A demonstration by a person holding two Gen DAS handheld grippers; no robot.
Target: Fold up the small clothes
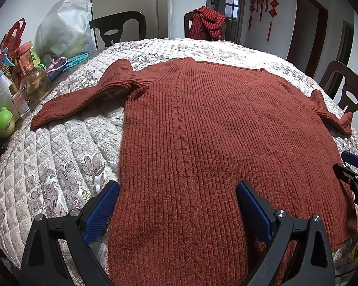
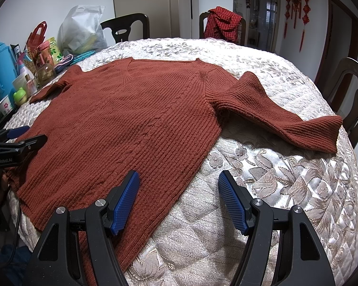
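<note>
Each hand-held gripper has a glossy black plastic frame that splits into two triangular arms with cut-out windows. Round silver screws (image 2: 100,202) sit at the joints. The fingers (image 2: 126,202) carry blue pads with a fine cross-hatched grip texture. White lettering (image 2: 2,160) reading "GenRobot.AI" marks the left gripper's (image 2: 21,134) side.

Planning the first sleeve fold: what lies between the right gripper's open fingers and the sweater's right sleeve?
Only bare quilted table cover, seen in the right wrist view, between the right gripper and the sleeve.
</note>
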